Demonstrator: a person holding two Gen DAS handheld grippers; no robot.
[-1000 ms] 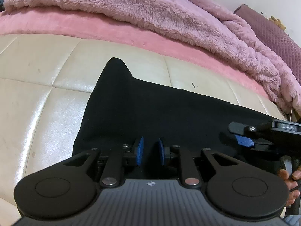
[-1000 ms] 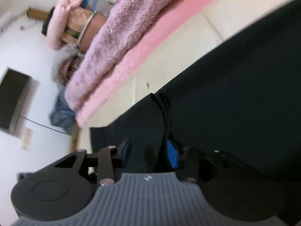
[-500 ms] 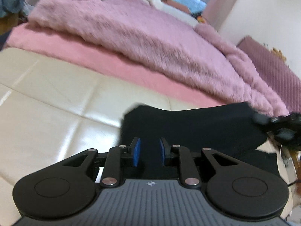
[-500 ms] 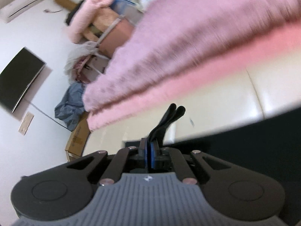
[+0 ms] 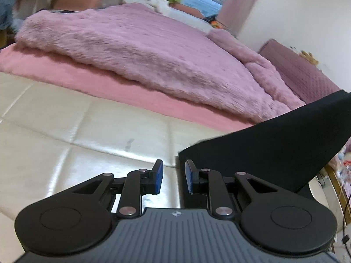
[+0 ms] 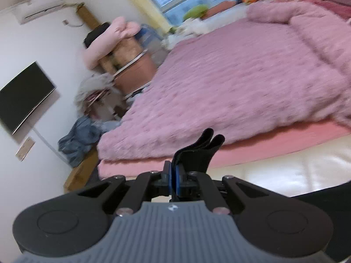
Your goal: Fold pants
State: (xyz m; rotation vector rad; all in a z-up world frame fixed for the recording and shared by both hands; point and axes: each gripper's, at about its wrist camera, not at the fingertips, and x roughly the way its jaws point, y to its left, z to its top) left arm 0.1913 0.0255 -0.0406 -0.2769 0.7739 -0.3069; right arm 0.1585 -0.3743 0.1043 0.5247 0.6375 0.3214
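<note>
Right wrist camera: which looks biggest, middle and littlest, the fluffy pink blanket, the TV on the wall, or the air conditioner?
1. Fluffy pink blanket, by far the biggest.
2. TV.
3. Air conditioner, smallest; it may only look smaller because it hangs farther from the camera than the TV.

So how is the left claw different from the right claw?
The left claw has a gap between its blue pads, while the right claw's pads are squeezed together. The left claw holds nothing; the pants only lie beside it, whereas the right claw pinches a bunch of pants cloth that sticks up past its tips. Both are black with blue pads.
</note>
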